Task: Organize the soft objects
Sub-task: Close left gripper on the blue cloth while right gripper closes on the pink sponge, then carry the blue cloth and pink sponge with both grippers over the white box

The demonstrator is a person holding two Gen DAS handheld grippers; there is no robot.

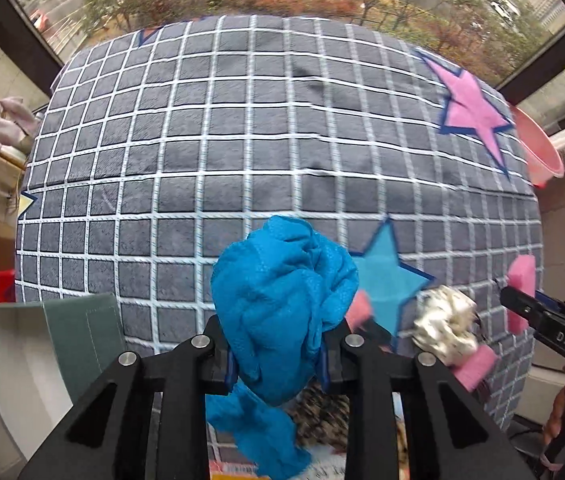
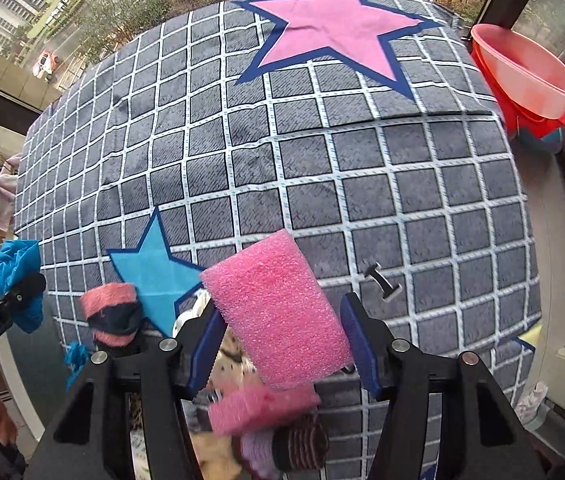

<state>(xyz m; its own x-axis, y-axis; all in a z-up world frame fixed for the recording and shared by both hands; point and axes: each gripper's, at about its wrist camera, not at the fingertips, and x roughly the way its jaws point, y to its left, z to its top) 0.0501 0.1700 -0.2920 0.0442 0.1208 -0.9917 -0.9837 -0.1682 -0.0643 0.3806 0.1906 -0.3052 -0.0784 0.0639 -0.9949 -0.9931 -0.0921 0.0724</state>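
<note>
Jaws shut on one blue cloth point(image 1: 282, 312), two pink sponges point(image 2: 278, 312)

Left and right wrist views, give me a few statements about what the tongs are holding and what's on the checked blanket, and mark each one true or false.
1. The left tongs are shut on a blue cloth. True.
2. The right tongs have a yellow sock between the fingers. False: a pink sponge sits between them, with a gap on one side, so a firm grip cannot be confirmed.
3. The checked blanket bears a pink star and a blue star. True.
4. The pink basin stands in the middle of the blanket. False: it sits past the blanket's edge.
</note>
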